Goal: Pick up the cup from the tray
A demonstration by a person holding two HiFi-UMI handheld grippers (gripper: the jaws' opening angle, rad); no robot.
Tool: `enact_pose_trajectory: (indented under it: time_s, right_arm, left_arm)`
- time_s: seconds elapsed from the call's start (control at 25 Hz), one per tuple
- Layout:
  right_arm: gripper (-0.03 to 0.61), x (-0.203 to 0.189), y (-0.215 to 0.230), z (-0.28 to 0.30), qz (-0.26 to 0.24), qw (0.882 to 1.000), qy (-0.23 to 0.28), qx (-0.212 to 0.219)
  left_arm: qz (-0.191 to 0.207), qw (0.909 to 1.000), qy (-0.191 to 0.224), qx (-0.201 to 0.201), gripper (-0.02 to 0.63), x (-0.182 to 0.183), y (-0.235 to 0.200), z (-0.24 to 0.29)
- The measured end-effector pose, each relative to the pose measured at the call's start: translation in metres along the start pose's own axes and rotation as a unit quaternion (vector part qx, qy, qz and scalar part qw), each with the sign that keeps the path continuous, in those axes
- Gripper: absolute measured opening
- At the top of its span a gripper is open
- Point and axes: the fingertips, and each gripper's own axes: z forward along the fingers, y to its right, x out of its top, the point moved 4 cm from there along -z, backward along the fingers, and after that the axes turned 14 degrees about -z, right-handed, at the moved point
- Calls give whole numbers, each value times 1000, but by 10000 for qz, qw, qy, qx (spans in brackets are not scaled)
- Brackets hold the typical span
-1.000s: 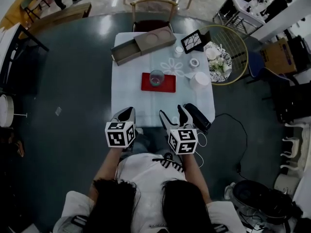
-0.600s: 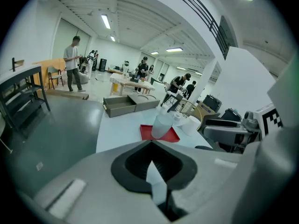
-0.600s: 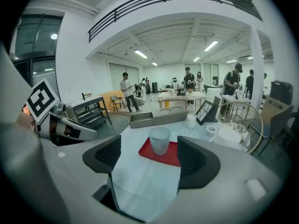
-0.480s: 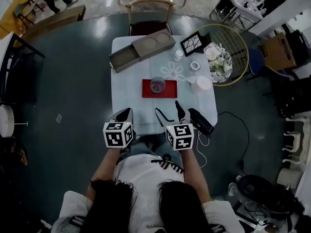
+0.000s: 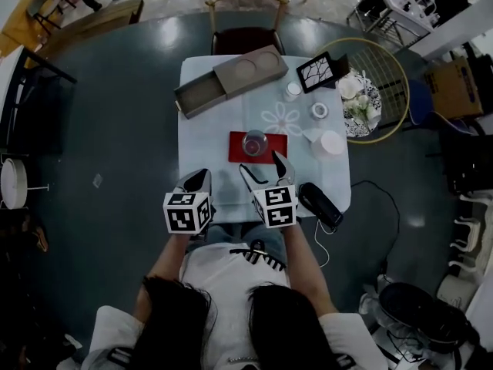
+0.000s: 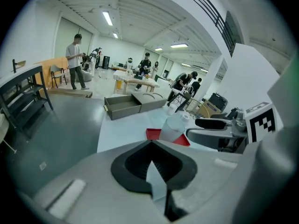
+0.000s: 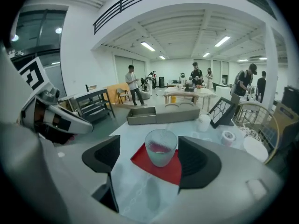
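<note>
A clear, frosted glass cup (image 5: 254, 141) stands upright on a small red tray (image 5: 275, 148) in the middle of the white table (image 5: 204, 141). My right gripper (image 5: 264, 171) is open just short of the tray's near edge, its jaws pointing at the cup. In the right gripper view the cup (image 7: 160, 147) sits centred between the two dark pads (image 7: 192, 158) but beyond their tips, on the tray (image 7: 167, 171). My left gripper (image 5: 197, 182) is shut and empty over the table's near left part. From it the cup (image 6: 172, 127) shows ahead to the right.
A grey open box (image 5: 227, 75) lies at the far side, with a framed picture (image 5: 320, 72), a tape roll (image 5: 319, 111) and a white round lid (image 5: 331, 142) to the right. A black device (image 5: 320, 205) lies on the near right corner. A chair (image 5: 246, 6) and a wire side table (image 5: 377, 91) flank the table.
My right gripper has moved forward from the table's near edge up to the tray, still open. The left gripper has stayed in place.
</note>
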Motion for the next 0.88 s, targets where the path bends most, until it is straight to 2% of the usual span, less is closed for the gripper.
enact_pose_trajectory:
  time_s: [0.16, 0.36, 0.88]
  right_arm:
    - [401, -8, 4, 22, -413, 9989, -213, 109]
    - [411, -18, 17, 44, -204, 9995, -198, 102]
    - [431, -23, 28, 88, -168, 9987, -19, 472]
  left_arm:
    - [-69, 9999, -24, 86, 0, 4, 0, 9]
    - [-54, 9994, -243, 259, 0, -1, -1, 24]
    - [-36, 9959, -697, 572, 0, -12, -5, 43]
